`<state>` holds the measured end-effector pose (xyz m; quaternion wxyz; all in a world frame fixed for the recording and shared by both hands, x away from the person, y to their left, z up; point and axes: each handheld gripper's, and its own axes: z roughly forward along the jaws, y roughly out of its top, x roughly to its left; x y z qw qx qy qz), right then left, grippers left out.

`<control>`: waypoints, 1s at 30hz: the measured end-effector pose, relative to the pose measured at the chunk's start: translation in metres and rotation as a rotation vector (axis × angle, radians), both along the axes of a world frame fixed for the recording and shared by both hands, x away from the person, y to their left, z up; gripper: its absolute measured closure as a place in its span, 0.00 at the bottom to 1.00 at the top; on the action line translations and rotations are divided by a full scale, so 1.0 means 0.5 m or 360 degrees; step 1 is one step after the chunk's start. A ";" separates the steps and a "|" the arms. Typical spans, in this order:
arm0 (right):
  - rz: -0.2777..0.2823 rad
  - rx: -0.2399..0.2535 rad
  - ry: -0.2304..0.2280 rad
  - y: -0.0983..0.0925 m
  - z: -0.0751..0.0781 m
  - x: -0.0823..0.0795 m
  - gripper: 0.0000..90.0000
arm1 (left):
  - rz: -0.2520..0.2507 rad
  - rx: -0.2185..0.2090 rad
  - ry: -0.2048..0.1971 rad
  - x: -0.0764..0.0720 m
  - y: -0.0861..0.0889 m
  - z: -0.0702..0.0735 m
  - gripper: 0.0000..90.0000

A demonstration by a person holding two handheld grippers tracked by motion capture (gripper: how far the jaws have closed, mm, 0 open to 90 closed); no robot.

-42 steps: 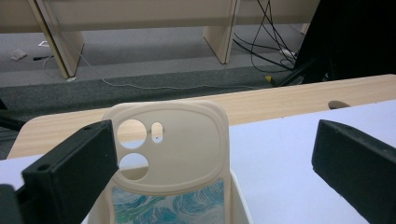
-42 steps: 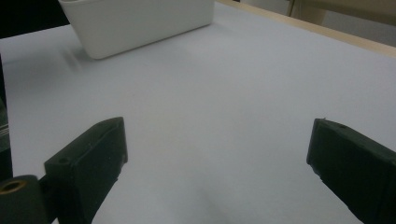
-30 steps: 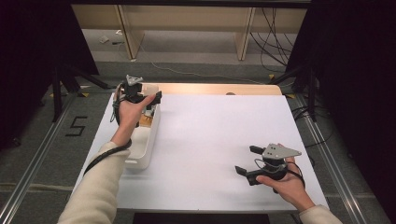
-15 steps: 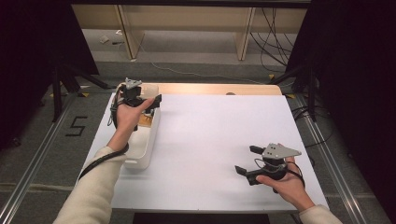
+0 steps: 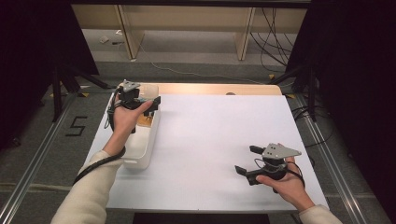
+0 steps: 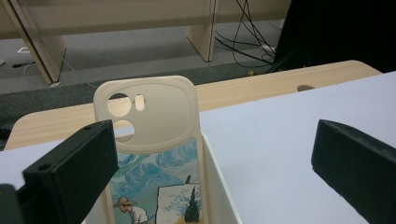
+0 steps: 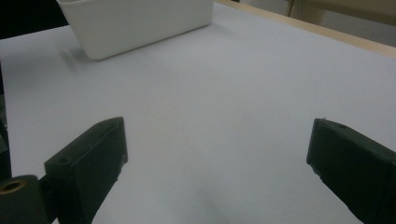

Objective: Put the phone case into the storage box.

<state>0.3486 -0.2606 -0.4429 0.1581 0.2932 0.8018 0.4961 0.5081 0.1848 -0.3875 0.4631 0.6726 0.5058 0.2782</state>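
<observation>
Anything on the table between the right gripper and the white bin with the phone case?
No. In the right gripper view, bare white table top runs from the open right gripper to the white bin. The high view agrees.

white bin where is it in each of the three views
High view: the white bin sits at the left edge of the white table top, under the left gripper.
Left gripper view: its thin white wall rises at bottom centre, a phone case standing inside.
Right gripper view: top left, far across the table.
Shared landmark: the table's wooden far edge.
</observation>
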 end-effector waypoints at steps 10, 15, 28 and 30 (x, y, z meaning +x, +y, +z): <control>0.0000 -0.0002 -0.0002 0.000 0.000 0.000 0.07 | -0.0030 -0.0012 -0.0009 -0.024 0.005 0.001 0.00; 0.0001 -0.0001 -0.0003 0.000 0.000 0.000 0.07 | -0.0045 -0.0017 -0.0018 -0.035 0.006 0.003 0.00; 0.0000 -0.0001 -0.0002 0.001 0.000 0.000 0.07 | -0.0098 -0.0020 -0.0024 -0.068 0.006 -0.003 0.01; 0.0001 -0.0002 -0.0001 0.001 0.000 0.000 0.07 | -0.0105 -0.0018 -0.0028 -0.072 0.004 -0.003 0.01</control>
